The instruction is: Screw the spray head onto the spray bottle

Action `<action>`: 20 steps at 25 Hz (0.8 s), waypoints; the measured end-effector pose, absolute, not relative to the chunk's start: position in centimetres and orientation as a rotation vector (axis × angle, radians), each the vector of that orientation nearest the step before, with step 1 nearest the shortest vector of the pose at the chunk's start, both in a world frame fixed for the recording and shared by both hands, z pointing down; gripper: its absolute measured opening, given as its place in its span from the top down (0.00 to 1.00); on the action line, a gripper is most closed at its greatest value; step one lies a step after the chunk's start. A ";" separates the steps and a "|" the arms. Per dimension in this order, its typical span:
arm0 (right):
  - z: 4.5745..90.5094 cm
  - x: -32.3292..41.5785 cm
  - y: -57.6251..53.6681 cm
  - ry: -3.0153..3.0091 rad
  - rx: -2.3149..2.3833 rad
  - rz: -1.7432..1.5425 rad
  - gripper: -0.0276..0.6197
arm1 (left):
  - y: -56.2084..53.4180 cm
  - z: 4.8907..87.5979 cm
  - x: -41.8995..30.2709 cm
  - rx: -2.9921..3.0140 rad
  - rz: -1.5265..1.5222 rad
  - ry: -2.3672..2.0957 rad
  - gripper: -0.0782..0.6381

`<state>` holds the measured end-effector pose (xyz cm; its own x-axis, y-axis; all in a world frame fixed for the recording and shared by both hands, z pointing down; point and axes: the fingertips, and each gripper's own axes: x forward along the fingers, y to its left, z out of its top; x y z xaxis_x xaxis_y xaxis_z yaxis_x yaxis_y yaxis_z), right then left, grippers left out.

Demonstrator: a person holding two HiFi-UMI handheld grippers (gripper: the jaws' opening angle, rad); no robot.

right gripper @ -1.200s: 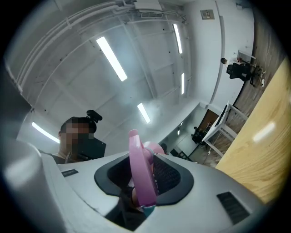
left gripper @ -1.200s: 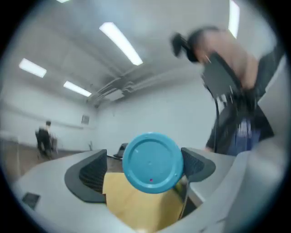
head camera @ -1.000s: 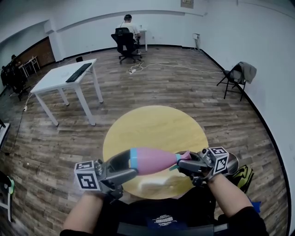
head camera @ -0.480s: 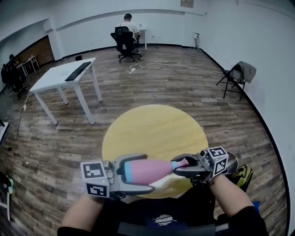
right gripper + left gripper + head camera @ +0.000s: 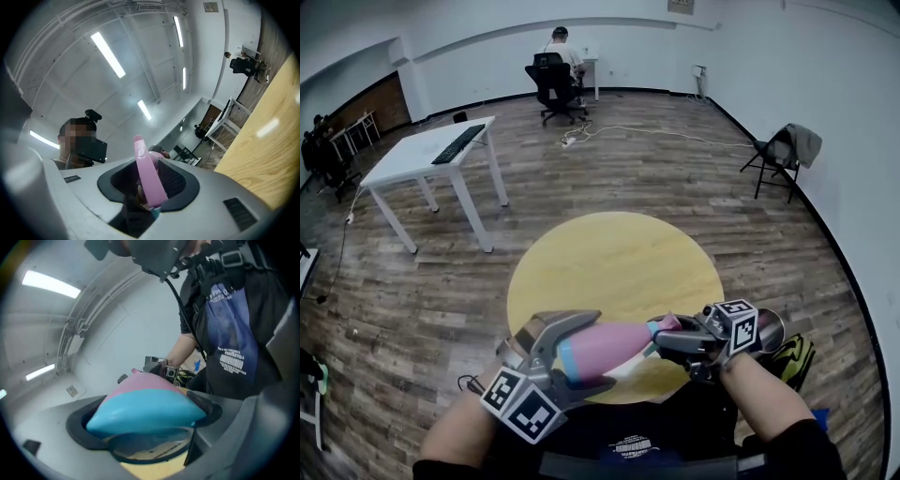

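Observation:
The spray bottle (image 5: 605, 345), pink with a blue base, lies nearly level above the near edge of the round yellow table (image 5: 619, 253). My left gripper (image 5: 586, 352) is shut on its blue end, one finger above and one below. In the left gripper view the blue base (image 5: 145, 411) fills the jaws of the left gripper (image 5: 147, 427). The pink spray head (image 5: 666, 325) sits at the bottle's neck, and my right gripper (image 5: 664, 339) is shut on it. In the right gripper view its pink trigger (image 5: 147, 173) stands up between the pads of the right gripper (image 5: 150, 190). The joint of neck and head is hidden.
A white desk (image 5: 431, 155) with a keyboard stands at the far left. A person sits on an office chair (image 5: 555, 75) at the back wall. A folding chair (image 5: 783, 155) with clothing stands at the right wall, and a green-black bag (image 5: 794, 356) lies by my right arm.
My left gripper has rolled about its own axis, bringing its marker cube underneath, and has sunk a little toward me with the bottle. The right gripper has kept still on the spray head.

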<state>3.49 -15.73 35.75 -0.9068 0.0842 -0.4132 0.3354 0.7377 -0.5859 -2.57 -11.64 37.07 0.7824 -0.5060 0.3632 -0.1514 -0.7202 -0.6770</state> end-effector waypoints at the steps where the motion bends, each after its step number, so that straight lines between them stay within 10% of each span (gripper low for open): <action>1: 35.6 3.5 -15.8 2.566 0.326 -0.974 0.73 | -11.7 37.0 -2.6 -2.248 -0.717 0.499 0.14; 13: 36.0 3.2 -16.1 2.545 0.301 -1.010 0.73 | -12.9 37.2 -3.6 -2.075 -0.719 0.602 0.16; 20: 34.1 5.1 -18.0 2.418 0.250 -0.925 0.73 | -15.0 30.9 -8.4 -3.215 0.220 0.723 0.15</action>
